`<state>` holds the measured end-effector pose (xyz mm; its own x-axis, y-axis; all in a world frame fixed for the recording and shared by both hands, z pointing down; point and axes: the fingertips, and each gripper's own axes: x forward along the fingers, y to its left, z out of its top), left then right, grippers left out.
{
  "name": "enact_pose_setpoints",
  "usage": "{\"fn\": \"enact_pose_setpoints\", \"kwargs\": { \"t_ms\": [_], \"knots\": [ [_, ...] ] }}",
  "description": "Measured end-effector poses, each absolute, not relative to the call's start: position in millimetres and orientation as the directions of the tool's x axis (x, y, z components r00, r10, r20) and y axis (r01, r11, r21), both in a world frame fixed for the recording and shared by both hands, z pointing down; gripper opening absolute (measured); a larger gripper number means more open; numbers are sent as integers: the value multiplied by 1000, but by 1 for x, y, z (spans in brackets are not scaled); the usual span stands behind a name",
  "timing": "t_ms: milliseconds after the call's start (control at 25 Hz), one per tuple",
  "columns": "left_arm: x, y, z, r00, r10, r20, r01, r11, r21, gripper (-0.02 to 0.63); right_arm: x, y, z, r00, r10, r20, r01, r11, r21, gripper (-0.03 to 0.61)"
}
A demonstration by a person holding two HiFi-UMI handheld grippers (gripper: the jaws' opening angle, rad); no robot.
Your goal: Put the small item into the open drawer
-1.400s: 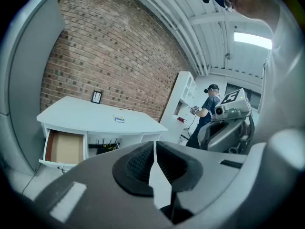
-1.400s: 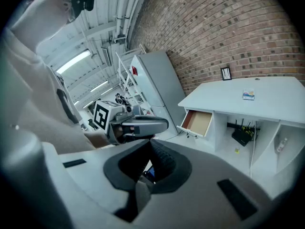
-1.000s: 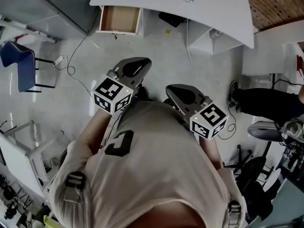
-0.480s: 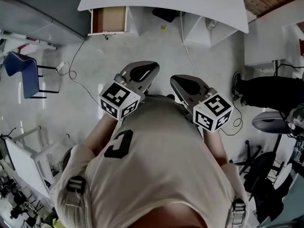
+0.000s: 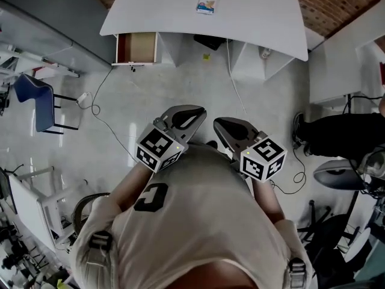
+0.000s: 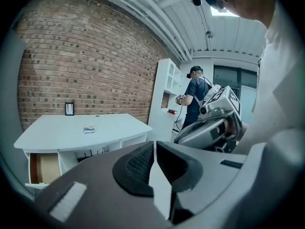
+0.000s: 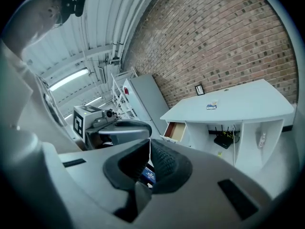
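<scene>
The small item (image 5: 206, 5), a flat packet with blue and orange print, lies on the white desk (image 5: 252, 17), far from both grippers. It also shows as the packet (image 6: 88, 129) in the left gripper view and the packet (image 7: 212, 106) in the right gripper view. The open drawer (image 5: 137, 48) with a brown inside sticks out under the desk's left end. My left gripper (image 5: 195, 110) and right gripper (image 5: 219, 123) are held side by side before the person's chest. Both are shut with nothing between their pads.
A black box with cables (image 5: 210, 41) sits under the desk, and a cable (image 5: 237, 89) runs across the grey floor. A blue chair (image 5: 36, 101) stands at left, office chairs (image 5: 343, 173) at right. A person (image 6: 195, 99) stands by white shelves behind.
The desk and the drawer have come further into the head view and look smaller. Both grippers stay shut before the chest and have drawn a little closer together.
</scene>
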<state>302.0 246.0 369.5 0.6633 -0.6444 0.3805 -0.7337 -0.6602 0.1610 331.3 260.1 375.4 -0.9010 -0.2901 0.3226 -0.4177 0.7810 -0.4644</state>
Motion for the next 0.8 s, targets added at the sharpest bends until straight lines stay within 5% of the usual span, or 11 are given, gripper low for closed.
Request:
{"fn": "enact_pose_setpoints", "kwargs": {
  "t_ms": [800],
  "knots": [
    [247,146,373,707,-618,342,-702,-671,238,20,284,181,387,-856,-290,428,-481,748,-457,6]
  ]
}}
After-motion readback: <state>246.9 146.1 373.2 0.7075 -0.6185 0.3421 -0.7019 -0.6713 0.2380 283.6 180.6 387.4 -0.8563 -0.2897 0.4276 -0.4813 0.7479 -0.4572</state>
